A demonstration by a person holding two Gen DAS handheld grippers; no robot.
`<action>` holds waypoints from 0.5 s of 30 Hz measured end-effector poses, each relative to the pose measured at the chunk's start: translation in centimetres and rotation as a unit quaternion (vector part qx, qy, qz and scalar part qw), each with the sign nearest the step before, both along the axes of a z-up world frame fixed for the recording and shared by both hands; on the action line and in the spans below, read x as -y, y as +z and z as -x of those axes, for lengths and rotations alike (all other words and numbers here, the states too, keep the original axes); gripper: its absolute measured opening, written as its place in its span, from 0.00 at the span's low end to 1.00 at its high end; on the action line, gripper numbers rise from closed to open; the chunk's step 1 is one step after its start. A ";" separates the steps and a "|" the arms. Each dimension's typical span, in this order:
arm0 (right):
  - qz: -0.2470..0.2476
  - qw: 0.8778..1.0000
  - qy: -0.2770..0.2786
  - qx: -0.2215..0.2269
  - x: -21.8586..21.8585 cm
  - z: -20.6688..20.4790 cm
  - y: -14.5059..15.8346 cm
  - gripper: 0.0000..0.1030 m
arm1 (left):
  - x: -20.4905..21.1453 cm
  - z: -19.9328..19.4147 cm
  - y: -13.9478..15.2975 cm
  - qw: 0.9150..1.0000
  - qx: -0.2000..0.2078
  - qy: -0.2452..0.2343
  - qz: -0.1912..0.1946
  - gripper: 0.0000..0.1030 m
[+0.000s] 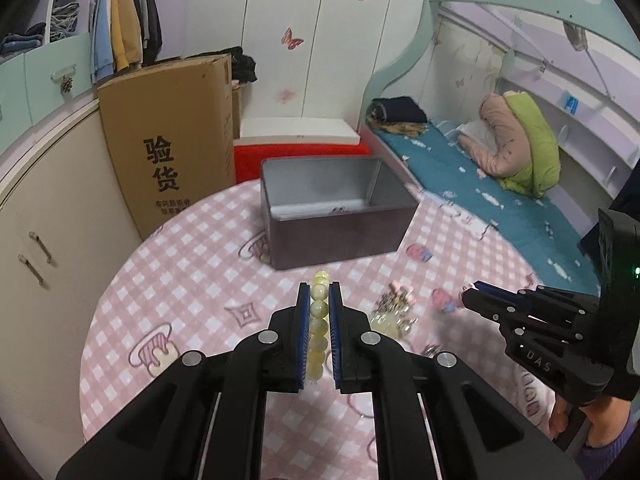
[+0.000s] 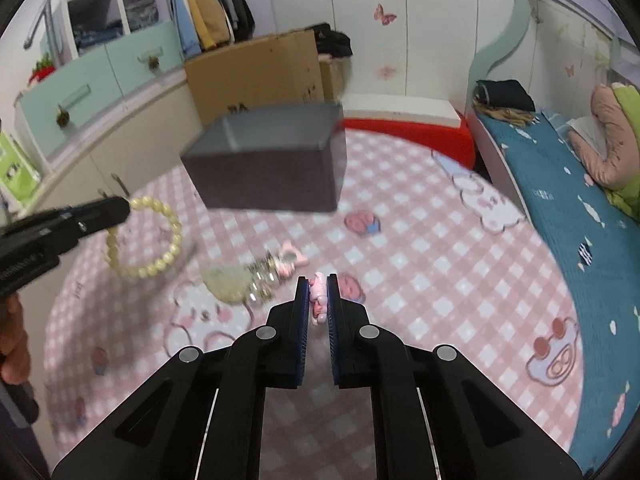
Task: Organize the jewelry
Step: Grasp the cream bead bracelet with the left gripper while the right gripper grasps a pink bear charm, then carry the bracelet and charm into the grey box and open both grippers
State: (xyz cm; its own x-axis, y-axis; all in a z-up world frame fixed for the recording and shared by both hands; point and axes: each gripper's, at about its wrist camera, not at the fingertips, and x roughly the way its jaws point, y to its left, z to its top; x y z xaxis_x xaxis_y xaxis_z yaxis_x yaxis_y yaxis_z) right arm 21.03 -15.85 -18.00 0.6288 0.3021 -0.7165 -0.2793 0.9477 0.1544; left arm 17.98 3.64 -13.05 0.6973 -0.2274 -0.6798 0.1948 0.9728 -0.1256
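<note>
Two pieces gripped, grey rectangular box [image 1: 336, 208] apparently empty.
Left gripper [image 1: 319, 294] clamps pale-yellow bead bracelet [image 2: 144, 236]; right gripper [image 2: 318, 286] clamps small pink charm [image 2: 319, 296]. Box at 12 o'clock; jewelry cluster [image 2: 248, 280] remains on checked tablecloth [image 2: 420, 280].

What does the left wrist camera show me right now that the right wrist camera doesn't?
Left wrist only: the inside of the open gray box, with a pale lining at the bottom and no jewelry visible in it, and the yellow bead bracelet seen edge-on between the left gripper fingers.

Right wrist only: the bracelet as a full loop hanging above the table, and a small pink piece clamped in the right gripper.

Both: the box, the checked tablecloth, and the leftover jewelry pile between the grippers.
</note>
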 end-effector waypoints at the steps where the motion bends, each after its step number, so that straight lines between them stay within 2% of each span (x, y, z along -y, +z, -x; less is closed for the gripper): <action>1: -0.007 1.000 0.001 0.005 0.1 -0.1 0.6 0.09 | -0.1 -0.2 0.5 1.000 0.003 -0.004 0.006 0.07; 4: -0.025 0.999 0.006 0.023 0.3 -0.8 2.9 0.09 | -0.2 -0.7 2.1 0.999 0.017 -0.015 0.025 0.07; 9: -0.036 0.998 0.014 0.048 -0.1 -2.5 5.9 0.09 | 0.1 -2.0 5.0 0.998 0.048 -0.024 0.023 0.07; 15: -0.058 0.997 0.026 0.054 -1.0 -5.8 8.1 0.09 | 0.2 -5.5 6.9 0.998 0.055 -0.026 0.033 0.07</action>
